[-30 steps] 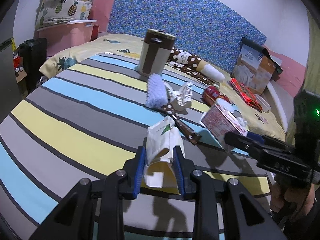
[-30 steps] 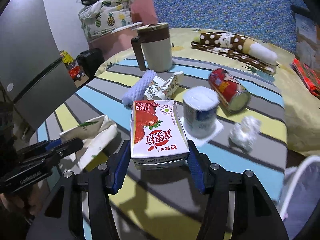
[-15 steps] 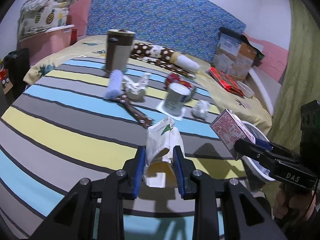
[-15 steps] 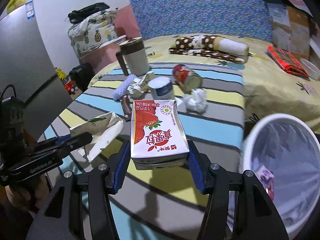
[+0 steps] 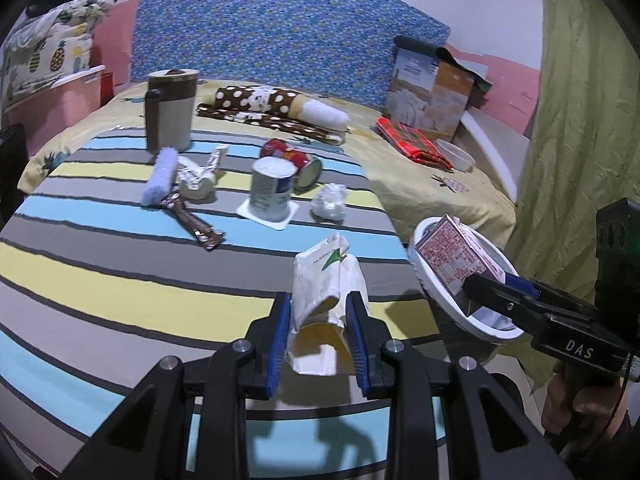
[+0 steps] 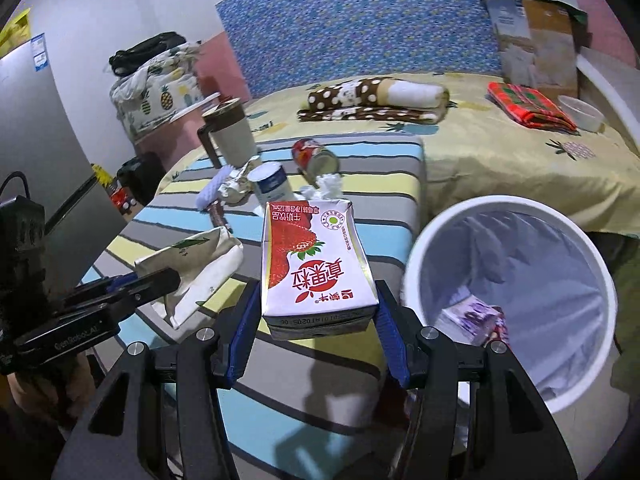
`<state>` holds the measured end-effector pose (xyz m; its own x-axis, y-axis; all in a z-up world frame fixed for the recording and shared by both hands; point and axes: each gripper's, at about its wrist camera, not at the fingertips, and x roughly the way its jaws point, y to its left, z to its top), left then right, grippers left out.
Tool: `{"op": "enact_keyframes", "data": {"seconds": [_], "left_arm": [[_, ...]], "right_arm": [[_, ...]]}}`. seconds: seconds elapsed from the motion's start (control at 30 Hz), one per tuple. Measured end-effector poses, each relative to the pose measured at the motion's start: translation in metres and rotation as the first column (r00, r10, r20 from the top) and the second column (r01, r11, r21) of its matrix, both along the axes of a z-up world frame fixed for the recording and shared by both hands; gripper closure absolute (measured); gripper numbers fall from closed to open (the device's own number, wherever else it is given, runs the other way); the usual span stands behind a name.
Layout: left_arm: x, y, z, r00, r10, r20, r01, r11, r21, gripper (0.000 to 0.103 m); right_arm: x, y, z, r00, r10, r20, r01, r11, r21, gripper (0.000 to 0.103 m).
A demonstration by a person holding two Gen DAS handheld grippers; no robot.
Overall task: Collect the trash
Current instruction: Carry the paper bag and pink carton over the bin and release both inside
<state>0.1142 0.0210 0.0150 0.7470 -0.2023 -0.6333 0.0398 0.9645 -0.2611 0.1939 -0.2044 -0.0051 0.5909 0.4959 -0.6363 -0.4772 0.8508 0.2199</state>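
Observation:
My left gripper [image 5: 319, 320] is shut on a crumpled white paper bag [image 5: 322, 280] with a green mark, held above the striped cloth; the bag also shows in the right wrist view [image 6: 200, 264]. My right gripper [image 6: 316, 320] is shut on a strawberry milk carton [image 6: 312, 264], held beside the white trash bin [image 6: 416, 264]. In the left wrist view the carton [image 5: 456, 260] hangs over the bin's rim [image 5: 424, 276]. The bin has a plastic liner and some trash [image 6: 472, 316] at the bottom.
On the striped cloth [image 5: 100, 280] lie a white cup [image 5: 270, 192], a red can [image 5: 294, 156], a crumpled tissue [image 5: 330, 202], a brown wrapper [image 5: 192, 220], a lilac foam sleeve [image 5: 160, 176] and a brown mug [image 5: 170, 110]. A yellow bedsheet [image 6: 500, 160] lies behind.
Both grippers have swung right with their loads. The carton has moved from over the cloth to the bin's rim, and the bin has come into full view.

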Motion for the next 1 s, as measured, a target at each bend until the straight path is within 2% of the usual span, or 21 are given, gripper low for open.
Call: {"op": "enact_keyframes", "data": {"seconds": [0.57,1.0], "left_arm": [[0.025,-0.074,0.004,0.987,-0.159,-0.013,0.159,0.987,0.029,0.073],[0.042,-0.110,0.004,0.969,-0.245,-0.013,0.245,0.969,0.031,0.073]], "right_arm": [[0.002,-0.066,-0.010,0.986,-0.169,-0.010,0.169,0.985,0.013,0.046],[0.009,-0.092,-0.018,0.969,-0.244,-0.026,0.244,0.970,0.019,0.046]]}}
